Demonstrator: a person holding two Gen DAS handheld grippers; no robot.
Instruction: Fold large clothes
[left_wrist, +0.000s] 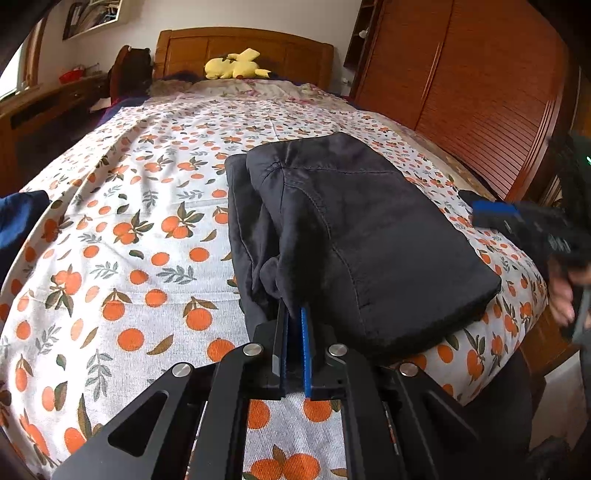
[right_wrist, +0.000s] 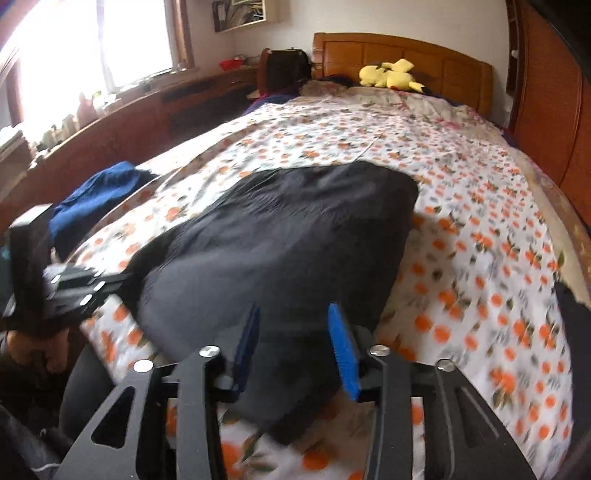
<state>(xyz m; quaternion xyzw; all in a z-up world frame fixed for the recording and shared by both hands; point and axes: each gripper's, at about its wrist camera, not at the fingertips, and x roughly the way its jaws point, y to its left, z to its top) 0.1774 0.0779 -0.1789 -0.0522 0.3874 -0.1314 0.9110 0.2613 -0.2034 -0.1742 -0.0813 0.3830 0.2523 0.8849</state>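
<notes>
A black garment, thick and padded-looking with stitched seams, lies folded into a compact rectangular bundle on the bed. In the left wrist view it fills the centre and right of the frame, running from the middle toward the lower right, its top face fairly flat and its right edge squared off. Along its left side looser layers stick out from under the top fold and bunch in soft creases toward the lower centre. In the right wrist view the same garment is blurred, a dark mass across the centre of the frame.
</notes>
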